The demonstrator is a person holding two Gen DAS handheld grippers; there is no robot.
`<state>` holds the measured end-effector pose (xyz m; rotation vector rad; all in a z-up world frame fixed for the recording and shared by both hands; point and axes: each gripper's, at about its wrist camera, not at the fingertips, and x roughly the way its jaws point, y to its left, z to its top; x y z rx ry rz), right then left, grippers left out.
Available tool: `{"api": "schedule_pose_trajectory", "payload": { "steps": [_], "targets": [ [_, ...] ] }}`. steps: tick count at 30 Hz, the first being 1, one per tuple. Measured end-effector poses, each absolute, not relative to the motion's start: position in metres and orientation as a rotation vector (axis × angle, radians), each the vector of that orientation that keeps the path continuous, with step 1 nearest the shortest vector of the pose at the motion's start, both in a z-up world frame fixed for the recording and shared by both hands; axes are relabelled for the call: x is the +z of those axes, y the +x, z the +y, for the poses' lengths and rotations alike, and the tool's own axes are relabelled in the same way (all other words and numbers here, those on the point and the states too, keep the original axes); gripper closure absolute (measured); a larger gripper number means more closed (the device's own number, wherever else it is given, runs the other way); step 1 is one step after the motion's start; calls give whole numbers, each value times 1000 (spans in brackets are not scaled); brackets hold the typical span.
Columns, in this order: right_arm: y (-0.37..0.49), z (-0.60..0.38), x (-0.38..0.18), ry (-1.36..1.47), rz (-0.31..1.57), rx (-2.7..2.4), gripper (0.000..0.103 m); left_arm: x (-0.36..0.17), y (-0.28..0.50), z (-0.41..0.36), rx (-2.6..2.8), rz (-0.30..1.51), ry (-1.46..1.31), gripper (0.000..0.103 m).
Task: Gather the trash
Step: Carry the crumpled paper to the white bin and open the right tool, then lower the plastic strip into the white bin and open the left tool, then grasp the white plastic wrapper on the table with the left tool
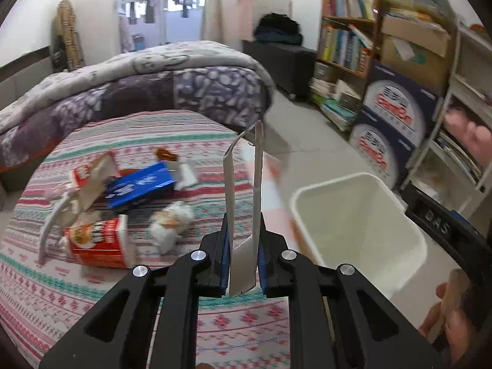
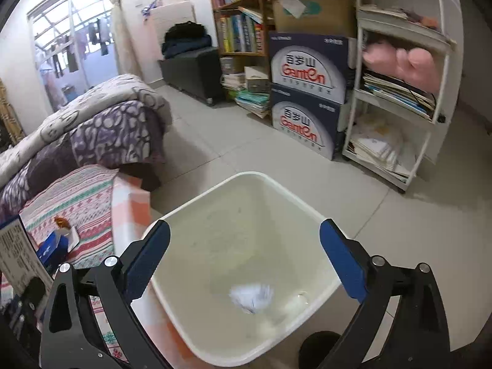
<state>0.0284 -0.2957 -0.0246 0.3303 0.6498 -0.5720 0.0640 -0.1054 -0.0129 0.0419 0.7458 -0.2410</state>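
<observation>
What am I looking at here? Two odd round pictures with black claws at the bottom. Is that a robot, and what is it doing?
No robot: a person holds a two-finger gripper in each hand, each with a wide-angle camera looking along its fingers. The left view shows the left gripper shut on a flat white carton above a bed; a red box, a blue box and a crumpled wrapper lie there. The right view shows the right gripper open and empty over a white bin with a crumpled paper inside.

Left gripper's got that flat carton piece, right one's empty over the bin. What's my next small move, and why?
Probably swing the left gripper right, over the white bin, then release. It is shut on the flattened carton above the bed, while the right gripper is open, crumpled paper lying below it.
</observation>
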Motion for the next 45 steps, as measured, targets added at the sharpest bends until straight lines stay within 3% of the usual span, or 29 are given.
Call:
{"api": "schedule_pose_trajectory", "payload": {
  "steps": [19, 21, 22, 24, 35, 45],
  "targets": [
    [-3, -378, -28, 524, 650, -753, 7, -20, 67, -198, -511, 812, 81, 85],
    [-6, -382, -30, 541, 651, -761, 7, -17, 70, -205, -562, 829, 51, 68],
    [-6, -384, -30, 548, 653, -762, 7, -15, 70, -205, -574, 831, 28, 42],
    [-5, -383, -31, 557, 656, -755, 7, -11, 69, -201, -573, 807, -5, 29],
    [20, -334, -28, 472, 699, -602, 7, -11, 101, -137, -306, 835, 76, 26],
    [43, -288, -38, 370, 795, -470, 7, -60, 153, -78, -97, 1002, 189, 26]
  ]
}}
